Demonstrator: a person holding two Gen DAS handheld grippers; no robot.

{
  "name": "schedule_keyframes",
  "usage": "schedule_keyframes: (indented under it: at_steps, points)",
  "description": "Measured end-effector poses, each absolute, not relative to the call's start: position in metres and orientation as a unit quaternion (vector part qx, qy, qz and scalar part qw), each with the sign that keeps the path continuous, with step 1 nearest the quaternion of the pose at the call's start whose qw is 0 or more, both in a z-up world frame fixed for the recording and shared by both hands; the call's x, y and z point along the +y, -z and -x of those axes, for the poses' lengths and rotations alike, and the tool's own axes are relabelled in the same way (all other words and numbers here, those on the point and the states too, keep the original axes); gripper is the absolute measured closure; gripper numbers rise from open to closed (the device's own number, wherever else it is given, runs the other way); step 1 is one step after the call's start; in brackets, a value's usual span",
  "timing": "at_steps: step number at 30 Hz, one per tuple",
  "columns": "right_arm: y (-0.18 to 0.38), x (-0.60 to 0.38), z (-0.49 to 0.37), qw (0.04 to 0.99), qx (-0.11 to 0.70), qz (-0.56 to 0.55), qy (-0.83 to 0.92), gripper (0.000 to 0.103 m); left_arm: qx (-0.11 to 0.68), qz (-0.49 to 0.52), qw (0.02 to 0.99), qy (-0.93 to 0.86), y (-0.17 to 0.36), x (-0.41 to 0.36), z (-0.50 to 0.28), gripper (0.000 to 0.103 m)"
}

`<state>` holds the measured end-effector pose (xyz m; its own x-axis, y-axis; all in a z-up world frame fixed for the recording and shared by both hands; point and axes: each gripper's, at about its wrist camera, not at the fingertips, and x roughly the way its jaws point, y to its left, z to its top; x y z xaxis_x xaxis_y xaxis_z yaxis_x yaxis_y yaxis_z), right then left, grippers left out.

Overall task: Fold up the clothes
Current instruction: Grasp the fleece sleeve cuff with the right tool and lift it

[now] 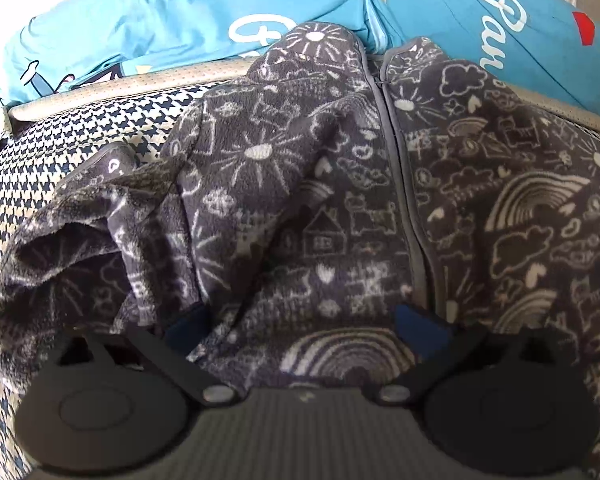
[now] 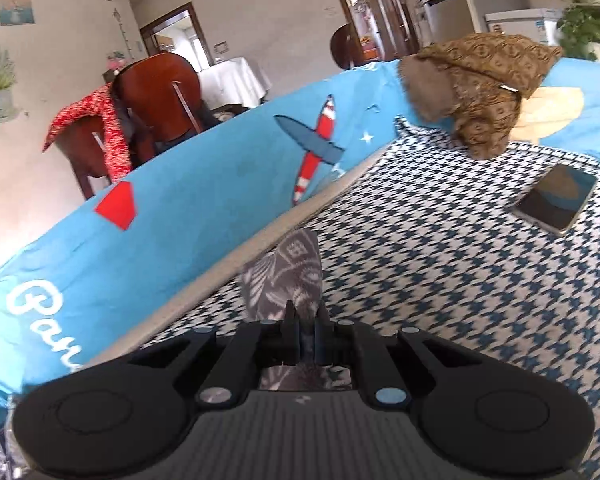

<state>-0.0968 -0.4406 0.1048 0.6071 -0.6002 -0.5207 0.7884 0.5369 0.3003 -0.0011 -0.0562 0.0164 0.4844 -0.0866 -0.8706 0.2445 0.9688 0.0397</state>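
A grey fleece jacket [image 1: 340, 200], printed with white doodles of suns, houses, clouds and rainbows, is seen spread and rumpled across a houndstooth-patterned cushion [image 1: 80, 132], its zip [image 1: 400, 184] running up the middle and one sleeve [image 1: 72, 248] bunched at the left of the left wrist view. Behind it a blue cover [image 1: 180, 12] with white lettering is draped over the backrest. The left gripper [image 1: 304, 328] is held low over the jacket's hem with its jaws spread wide, a rainbow print lying between the blue-tipped fingers [image 1: 420, 332], which are not pressed on the cloth. In the right wrist view, the right gripper [image 2: 306, 336] is shown clamped tight on a corner of the same grey fabric [image 2: 288, 276], which stands up in a pointed flap beyond the fingertips (more of it is visible under the jaws). Farther along the cushion a phone [image 2: 556, 200] is laid flat, and a brown patterned garment [image 2: 480, 88] is heaped on the blue cover. A wooden chair [image 2: 160, 92] draped with a red cloth [image 2: 108, 132] is visible beyond the sofa.
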Motion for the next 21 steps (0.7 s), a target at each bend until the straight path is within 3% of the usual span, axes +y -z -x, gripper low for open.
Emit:
schedule_keyframes:
  at_steps: [5,8,21]
  points:
    - [-0.092,-0.451,0.094,0.836,0.218,-0.279,0.420,0.094,0.498,-0.082,0.858,0.099,-0.015,-0.056,0.002,0.000]
    - [-0.093,-0.453,0.099,0.831,0.210,-0.280,0.433,0.082,0.497,-0.083,0.858,0.099,-0.015,-0.057,0.002,0.000]
    - [-0.098,-0.425,0.074,0.889,0.224,-0.282,0.282,0.077,0.489,-0.091,0.862,0.098,-0.016,-0.060,0.006,0.000]
